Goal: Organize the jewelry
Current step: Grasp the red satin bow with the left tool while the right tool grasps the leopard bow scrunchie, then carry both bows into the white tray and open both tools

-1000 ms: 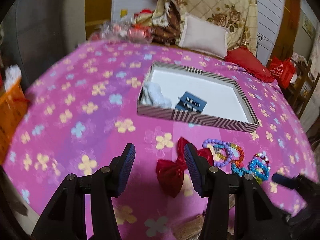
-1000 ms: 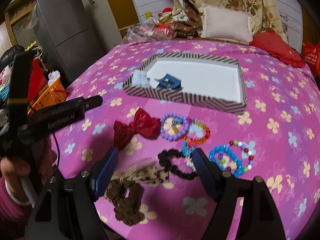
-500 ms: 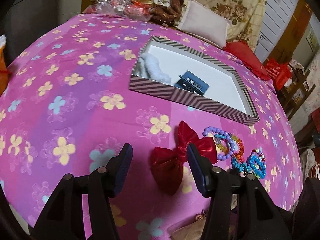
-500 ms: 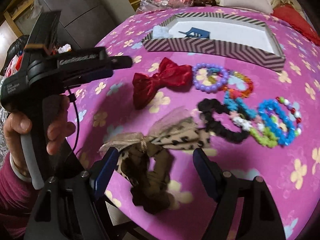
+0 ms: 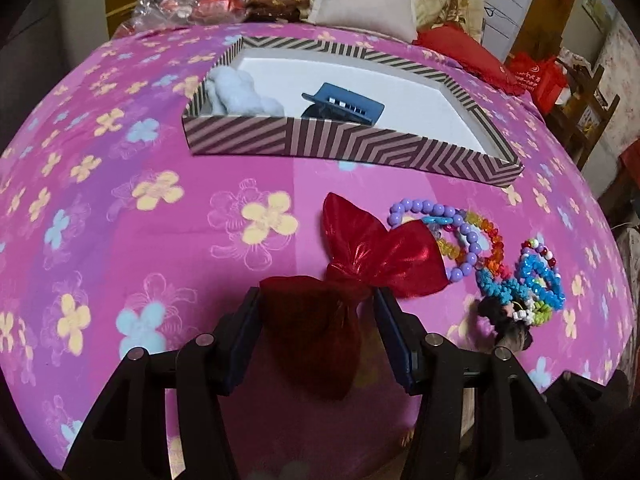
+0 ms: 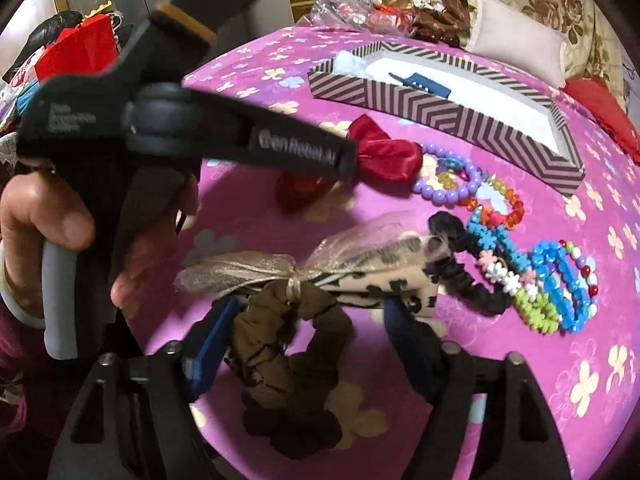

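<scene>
A red satin bow [image 5: 360, 264] lies on the pink flowered cloth; my left gripper [image 5: 318, 304] is open with its fingers on either side of the bow's near lobe. The bow also shows in the right wrist view [image 6: 384, 156]. My right gripper [image 6: 308, 316] is open around a brown scrunchie [image 6: 288, 332] and a leopard-print bow [image 6: 360, 276]. A striped box [image 5: 352, 144] holds a blue hair clip [image 5: 344, 106] and a white fluffy item [image 5: 236, 92]. Bead bracelets [image 5: 460, 236] and a black scrunchie [image 6: 464, 268] lie to the right.
The other hand-held gripper [image 6: 192, 128] and the hand holding it fill the left of the right wrist view. Pillows [image 5: 364, 4] and bags lie beyond the box. A wooden chair [image 5: 584, 108] stands at the right.
Both grippers have moved forward and down. The left one now straddles the red bow's near lobe, and the right one straddles the brown scrunchie and leopard bow.
</scene>
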`<control>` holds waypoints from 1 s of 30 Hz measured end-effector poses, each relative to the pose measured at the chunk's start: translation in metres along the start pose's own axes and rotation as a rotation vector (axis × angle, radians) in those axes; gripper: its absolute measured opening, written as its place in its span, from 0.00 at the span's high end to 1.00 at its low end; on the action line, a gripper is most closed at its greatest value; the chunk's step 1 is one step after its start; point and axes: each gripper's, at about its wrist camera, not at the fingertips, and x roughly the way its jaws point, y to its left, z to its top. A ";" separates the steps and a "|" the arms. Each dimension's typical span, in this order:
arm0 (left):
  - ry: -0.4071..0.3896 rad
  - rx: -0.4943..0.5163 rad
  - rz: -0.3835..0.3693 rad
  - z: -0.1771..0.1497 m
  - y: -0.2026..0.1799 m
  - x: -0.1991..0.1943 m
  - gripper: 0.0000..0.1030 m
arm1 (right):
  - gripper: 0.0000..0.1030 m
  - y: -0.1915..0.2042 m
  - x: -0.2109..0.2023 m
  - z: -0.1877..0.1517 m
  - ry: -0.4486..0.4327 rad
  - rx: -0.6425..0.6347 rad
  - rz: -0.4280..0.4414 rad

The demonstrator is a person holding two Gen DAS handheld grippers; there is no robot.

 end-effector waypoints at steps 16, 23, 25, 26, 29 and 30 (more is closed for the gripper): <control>-0.157 -0.050 -0.013 0.039 0.014 -0.049 0.83 | 0.73 -0.054 -0.049 0.039 -0.134 0.108 0.105; -0.195 -0.087 0.019 0.090 0.025 -0.050 0.83 | 0.73 -0.101 -0.055 0.100 -0.202 0.157 0.048; -0.188 -0.115 0.016 0.102 0.030 -0.044 0.83 | 0.73 -0.112 -0.052 0.115 -0.211 0.174 0.035; -0.182 -0.135 0.019 0.112 0.034 -0.038 0.83 | 0.73 -0.119 -0.049 0.124 -0.212 0.182 0.030; -0.170 -0.145 0.045 0.130 0.038 -0.024 0.83 | 0.73 -0.138 -0.036 0.153 -0.215 0.205 0.007; -0.165 -0.142 0.059 0.137 0.038 -0.018 0.83 | 0.73 -0.145 -0.029 0.165 -0.213 0.217 0.004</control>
